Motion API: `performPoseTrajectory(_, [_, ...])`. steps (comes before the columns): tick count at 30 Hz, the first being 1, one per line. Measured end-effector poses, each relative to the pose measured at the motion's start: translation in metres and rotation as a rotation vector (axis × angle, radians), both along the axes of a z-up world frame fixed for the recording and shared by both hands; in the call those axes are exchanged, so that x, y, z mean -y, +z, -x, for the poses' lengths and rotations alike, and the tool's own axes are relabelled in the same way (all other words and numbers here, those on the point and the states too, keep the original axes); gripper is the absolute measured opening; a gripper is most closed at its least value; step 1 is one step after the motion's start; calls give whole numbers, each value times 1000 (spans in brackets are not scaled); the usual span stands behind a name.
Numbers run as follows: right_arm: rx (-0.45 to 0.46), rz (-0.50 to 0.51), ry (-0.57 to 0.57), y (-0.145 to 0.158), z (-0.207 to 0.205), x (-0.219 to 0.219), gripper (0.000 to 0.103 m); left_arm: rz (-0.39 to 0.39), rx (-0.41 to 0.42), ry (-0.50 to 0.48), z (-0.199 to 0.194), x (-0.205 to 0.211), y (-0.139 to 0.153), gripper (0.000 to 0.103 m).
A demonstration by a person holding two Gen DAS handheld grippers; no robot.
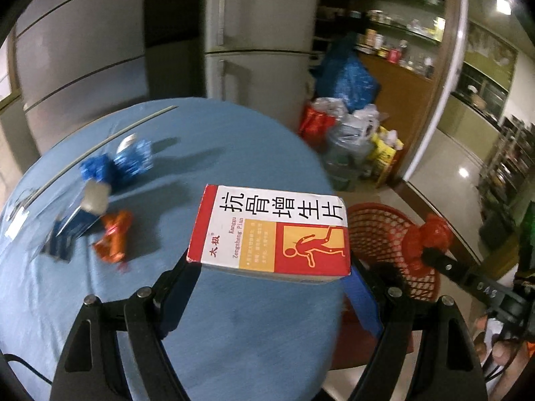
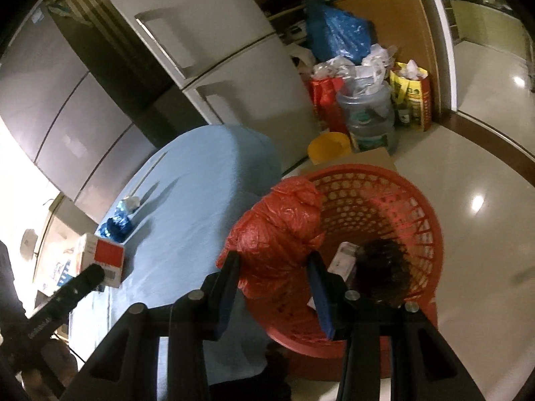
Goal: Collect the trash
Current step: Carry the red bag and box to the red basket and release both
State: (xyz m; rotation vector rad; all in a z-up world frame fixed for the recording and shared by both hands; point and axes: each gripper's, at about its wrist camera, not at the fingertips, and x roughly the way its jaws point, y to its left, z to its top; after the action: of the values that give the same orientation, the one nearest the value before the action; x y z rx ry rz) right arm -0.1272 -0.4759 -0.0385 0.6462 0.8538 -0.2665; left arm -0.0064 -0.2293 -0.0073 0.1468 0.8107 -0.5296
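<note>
Crosswise, the medicine box (image 1: 271, 234) spans the left gripper (image 1: 272, 269), printed face up.

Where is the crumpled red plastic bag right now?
In the right wrist view, the red plastic bag is clamped in the right gripper, over the near rim of the red basket beside the blue table.

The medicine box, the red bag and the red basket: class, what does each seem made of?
Medicine box: printed cardboard, slightly glossy, with sharp folded edges. Red bag: thin plastic film, judging by its crinkles and sheen. Red basket: probably moulded rigid plastic, with a regular lattice of holes.
</note>
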Motion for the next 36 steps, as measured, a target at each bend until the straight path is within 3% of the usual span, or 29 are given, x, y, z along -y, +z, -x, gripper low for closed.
performPoseTrajectory(9, [-39, 14, -60, -8, 13, 29, 44, -14, -1, -100, 5, 47, -2, 84])
performPoseTrajectory(19, [-114, -22, -57, -34, 16, 48, 44, -35, -21, -143, 2, 78, -9, 84])
performPoseTrajectory(26, [-176, -61, -61, -52, 14, 55, 51, -48, -26, -172, 3, 94, -13, 84])
performPoseTrajectory(28, [-191, -50, -65, -54, 15, 56, 62, -53, -26, -175, 3, 97, -13, 84])
performPoseTrajectory(36, [-148, -43, -139, -45, 27, 72, 63, -73, -43, -204, 4, 115, -23, 84])
